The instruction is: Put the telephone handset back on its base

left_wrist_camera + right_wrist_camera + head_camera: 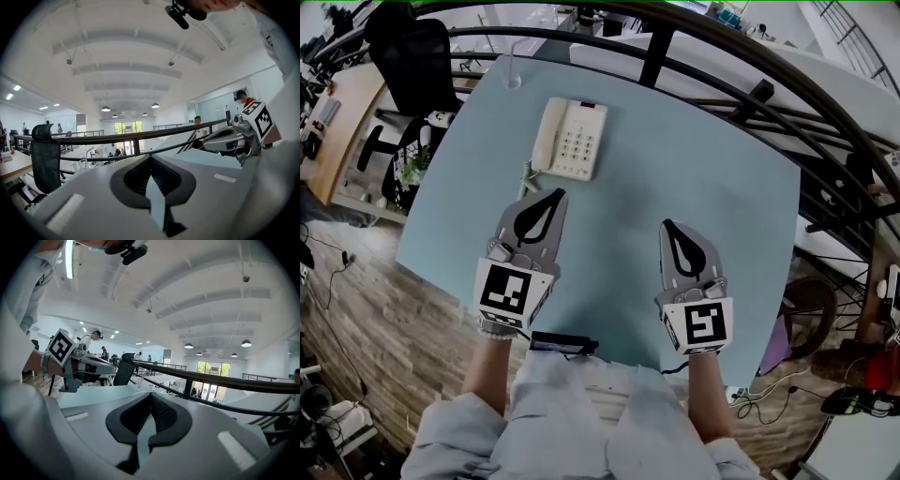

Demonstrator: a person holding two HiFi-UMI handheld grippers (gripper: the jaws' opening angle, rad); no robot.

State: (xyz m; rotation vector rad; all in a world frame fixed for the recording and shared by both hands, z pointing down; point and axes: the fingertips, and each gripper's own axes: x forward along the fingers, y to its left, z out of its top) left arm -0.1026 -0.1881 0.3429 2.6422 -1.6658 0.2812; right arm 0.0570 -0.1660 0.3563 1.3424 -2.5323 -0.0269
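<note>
A cream telephone (577,141) stands at the far middle of the pale blue table (722,216). Its handset (548,134) lies in the cradle on the base's left side, and the cord (526,173) trails off toward me. My left gripper (555,193) hovers nearer than the phone, pointing at it, jaws shut and empty. To its right, my right gripper (667,225) is also shut with nothing in it. In each gripper view the jaws (150,157) (151,394) meet at the tip over open room, and the phone is hidden from both.
A clear glass (512,70) stands at the table's far left corner. A dark curved railing (741,56) runs behind the table, with a black office chair (412,66) at the far left. A small black device (562,343) sits at the near table edge.
</note>
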